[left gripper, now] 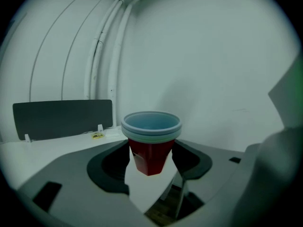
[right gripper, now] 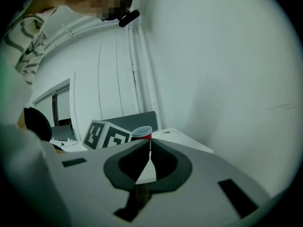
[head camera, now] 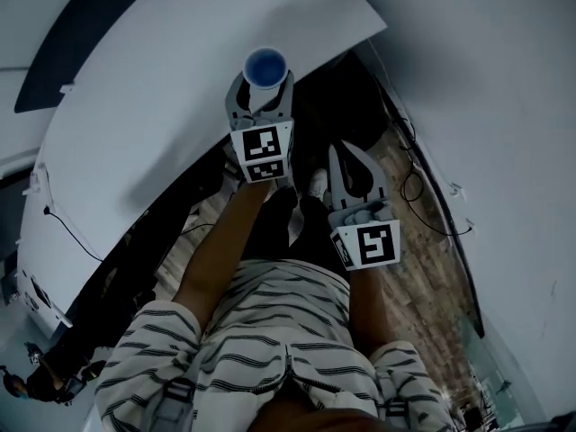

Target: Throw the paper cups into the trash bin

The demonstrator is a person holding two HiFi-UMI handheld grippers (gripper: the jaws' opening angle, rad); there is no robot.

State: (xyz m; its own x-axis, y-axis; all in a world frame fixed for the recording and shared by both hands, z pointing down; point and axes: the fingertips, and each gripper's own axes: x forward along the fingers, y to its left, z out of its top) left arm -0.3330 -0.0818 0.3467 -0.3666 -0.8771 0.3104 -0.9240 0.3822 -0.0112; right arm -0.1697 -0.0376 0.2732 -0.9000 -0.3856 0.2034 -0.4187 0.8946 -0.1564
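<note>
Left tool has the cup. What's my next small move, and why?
Probably turn your head and the left tool away from the white table toward the floor to look for the trash bin. The red cup sits upright, clamped between its jaws, so the grasp looks done, yet no view shows a bin. The right tool is shut and empty.

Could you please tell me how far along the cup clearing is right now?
Done: a red paper cup is picked up. In hand: the left gripper clamps it upright over the white table's edge. Left: no trash bin shows in any view, so the drop remains; the right gripper is shut and empty.
</note>
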